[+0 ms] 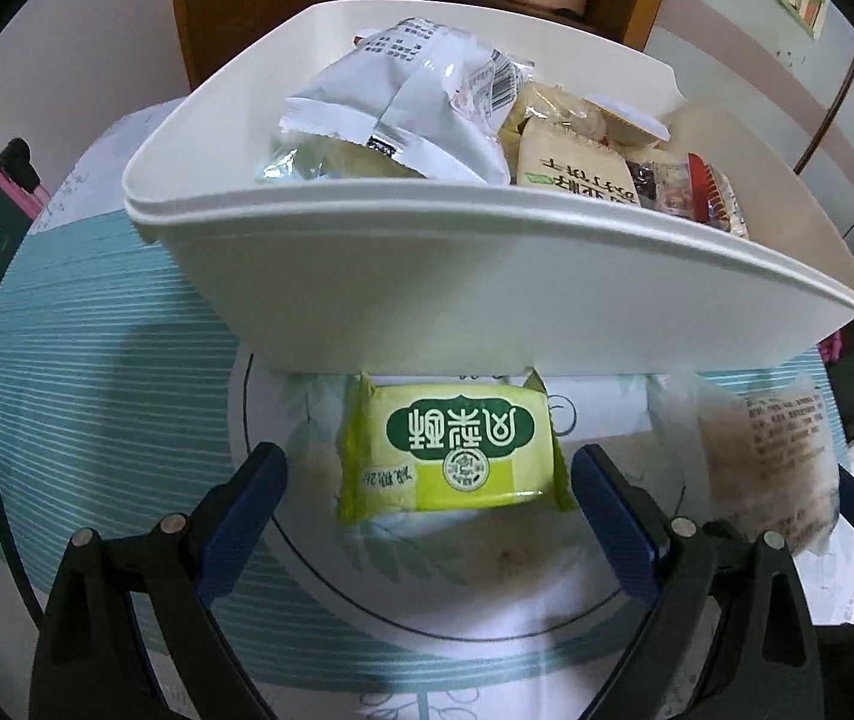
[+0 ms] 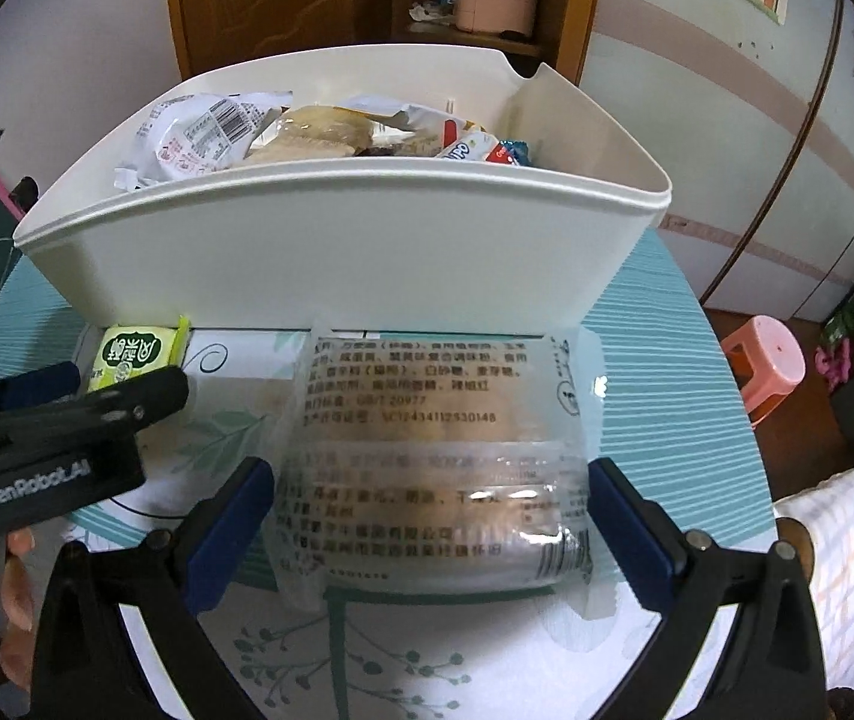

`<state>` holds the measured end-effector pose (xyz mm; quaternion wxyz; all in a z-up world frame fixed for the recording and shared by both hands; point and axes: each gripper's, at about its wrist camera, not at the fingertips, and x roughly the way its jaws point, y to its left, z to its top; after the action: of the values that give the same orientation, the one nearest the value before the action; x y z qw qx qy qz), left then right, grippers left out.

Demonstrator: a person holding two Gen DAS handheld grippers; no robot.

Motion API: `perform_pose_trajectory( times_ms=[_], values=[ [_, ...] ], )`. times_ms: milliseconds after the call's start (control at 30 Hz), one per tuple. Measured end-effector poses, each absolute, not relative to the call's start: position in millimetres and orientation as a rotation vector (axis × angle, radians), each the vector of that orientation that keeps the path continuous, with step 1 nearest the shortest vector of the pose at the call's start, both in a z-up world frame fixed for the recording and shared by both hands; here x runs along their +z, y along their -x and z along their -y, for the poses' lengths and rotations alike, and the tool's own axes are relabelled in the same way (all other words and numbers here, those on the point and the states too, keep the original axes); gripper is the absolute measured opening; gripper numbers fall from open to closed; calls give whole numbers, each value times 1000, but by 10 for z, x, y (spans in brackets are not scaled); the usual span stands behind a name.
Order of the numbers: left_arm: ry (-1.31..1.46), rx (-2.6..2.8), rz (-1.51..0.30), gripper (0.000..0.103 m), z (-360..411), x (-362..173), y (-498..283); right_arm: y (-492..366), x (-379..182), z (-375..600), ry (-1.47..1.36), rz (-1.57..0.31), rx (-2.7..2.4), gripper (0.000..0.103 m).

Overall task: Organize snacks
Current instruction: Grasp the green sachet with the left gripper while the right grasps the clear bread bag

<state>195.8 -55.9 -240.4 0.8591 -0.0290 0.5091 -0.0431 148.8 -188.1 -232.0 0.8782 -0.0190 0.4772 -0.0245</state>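
A white plastic bin (image 1: 403, 276) (image 2: 331, 264) holds several snack packets and stands on the table just beyond both grippers. A green and yellow pastry packet (image 1: 451, 456) (image 2: 133, 354) lies flat on the table against the bin's near wall, between the spread fingers of my left gripper (image 1: 430, 480), which is open and not touching it. A clear packet with printed text (image 2: 427, 456) (image 1: 769, 456) lies between the fingers of my right gripper (image 2: 430, 510), also open, its pads close to the packet's sides.
The round table (image 2: 667, 396) has a teal striped cloth with a leaf print. A pink stool (image 2: 766, 360) stands on the floor to the right. A wooden door (image 2: 283, 0) and a shelf with a pink box (image 2: 496, 3) are behind the bin.
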Motion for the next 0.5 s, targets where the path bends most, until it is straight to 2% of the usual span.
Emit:
perform_pose_trajectory(
  times_ms=[67, 133, 200, 300, 333, 400, 467, 500],
  values=[
    [41, -79, -1064, 94, 589, -2411, -1959, -1495, -2327, 1878, 41, -986, -55, 103],
    [25, -72, -1054, 88, 617, -2395, -1961, -1510, -2336, 1884, 40, -984, -58, 103],
    [3, -63, -1045, 69, 631, -2376, -1959, -1500, -2339, 1883, 38, -984, -63, 103],
    [16, -69, -1043, 55, 587, -2335, -1946, -1507, -2335, 1881, 22, -999, -68, 103],
    [27, -73, -1045, 53, 567, -2328, -1941, -1515, -2333, 1878, 25, -1002, -66, 103],
    [40, -82, -1049, 52, 532, -2322, -1929, -1517, -2316, 1883, 19, -1005, -60, 96],
    [40, -89, -1053, 51, 515, -2319, -1905, -1495, -2292, 1880, 39, -994, -74, 83],
    [46, -96, -1057, 51, 503, -2312, -1883, -1479, -2275, 1890, 36, -988, -73, 82]
  ],
)
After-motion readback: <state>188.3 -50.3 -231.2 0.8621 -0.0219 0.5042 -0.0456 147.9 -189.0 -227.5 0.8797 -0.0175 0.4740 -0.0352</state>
